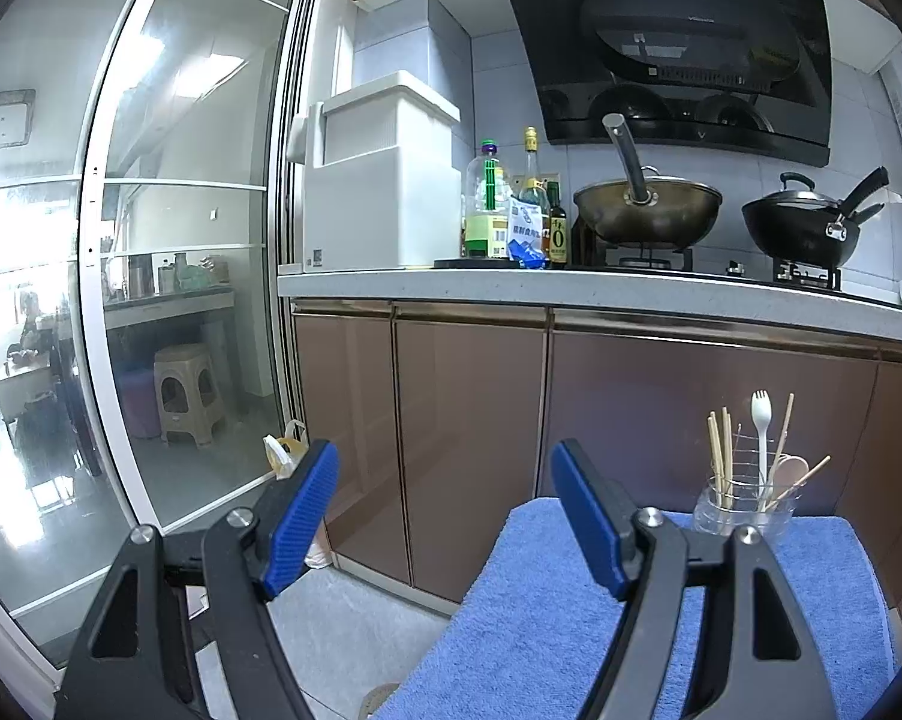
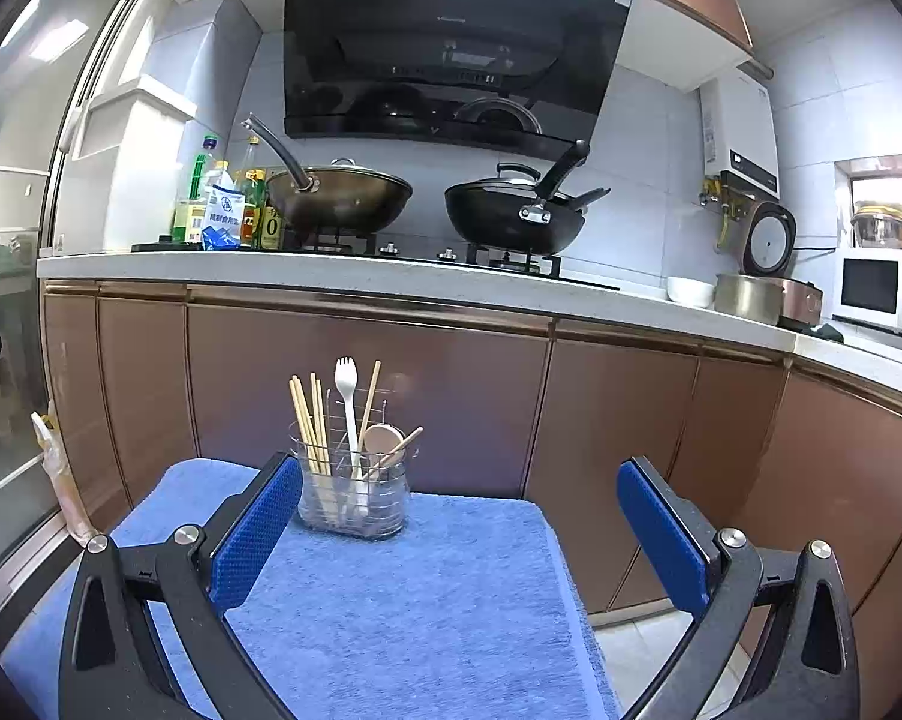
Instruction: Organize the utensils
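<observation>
A wire utensil holder (image 2: 354, 498) stands at the far edge of a blue towel (image 2: 421, 612) spread over a small table. It holds several wooden chopsticks (image 2: 310, 426), a white plastic fork (image 2: 348, 414) and a wooden spoon (image 2: 385, 441). My right gripper (image 2: 460, 531) is open and empty, hovering over the towel in front of the holder. My left gripper (image 1: 445, 516) is open and empty, off the towel's left edge; the holder (image 1: 745, 504) shows to its right on the towel (image 1: 571, 630).
Brown cabinet doors (image 2: 367, 396) stand right behind the table under a white counter (image 2: 331, 273). On it are two woks (image 2: 505, 213), bottles (image 2: 223, 204) and a rice cooker (image 2: 769, 240). A glass sliding door (image 1: 151, 300) is at left. A plastic bag (image 1: 283, 456) sits on the floor.
</observation>
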The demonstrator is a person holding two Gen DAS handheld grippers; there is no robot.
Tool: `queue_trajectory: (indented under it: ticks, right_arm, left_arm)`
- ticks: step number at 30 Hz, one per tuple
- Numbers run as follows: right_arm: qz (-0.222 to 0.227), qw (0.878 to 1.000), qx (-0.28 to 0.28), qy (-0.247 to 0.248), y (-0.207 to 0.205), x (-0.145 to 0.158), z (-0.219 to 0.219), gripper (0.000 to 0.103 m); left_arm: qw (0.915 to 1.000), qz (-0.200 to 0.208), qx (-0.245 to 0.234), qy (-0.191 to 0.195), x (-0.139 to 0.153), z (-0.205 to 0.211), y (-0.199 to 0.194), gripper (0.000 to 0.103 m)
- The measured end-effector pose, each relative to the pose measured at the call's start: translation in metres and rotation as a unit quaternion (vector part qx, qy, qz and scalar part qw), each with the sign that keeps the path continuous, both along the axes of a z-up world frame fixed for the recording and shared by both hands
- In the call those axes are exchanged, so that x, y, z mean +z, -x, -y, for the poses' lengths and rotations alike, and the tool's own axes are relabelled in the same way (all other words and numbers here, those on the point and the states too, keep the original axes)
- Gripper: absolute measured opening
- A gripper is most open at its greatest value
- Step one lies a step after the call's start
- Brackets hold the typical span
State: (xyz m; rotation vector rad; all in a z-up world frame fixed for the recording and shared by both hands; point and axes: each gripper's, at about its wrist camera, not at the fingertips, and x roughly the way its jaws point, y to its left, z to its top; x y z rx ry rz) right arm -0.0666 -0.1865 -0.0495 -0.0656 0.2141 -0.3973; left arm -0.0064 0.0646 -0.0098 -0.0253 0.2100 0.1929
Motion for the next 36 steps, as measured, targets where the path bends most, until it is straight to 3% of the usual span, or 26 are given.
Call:
queue_trajectory:
  ticks: [36]
  right_arm:
    - [-0.01, 1.0, 0.007, -0.019, -0.0001, -0.0047, 0.0068, 0.103]
  left_arm:
    - [0.9997, 0.002, -0.021, 0.014, 0.0052, -0.0024, 0.0084, 0.072]
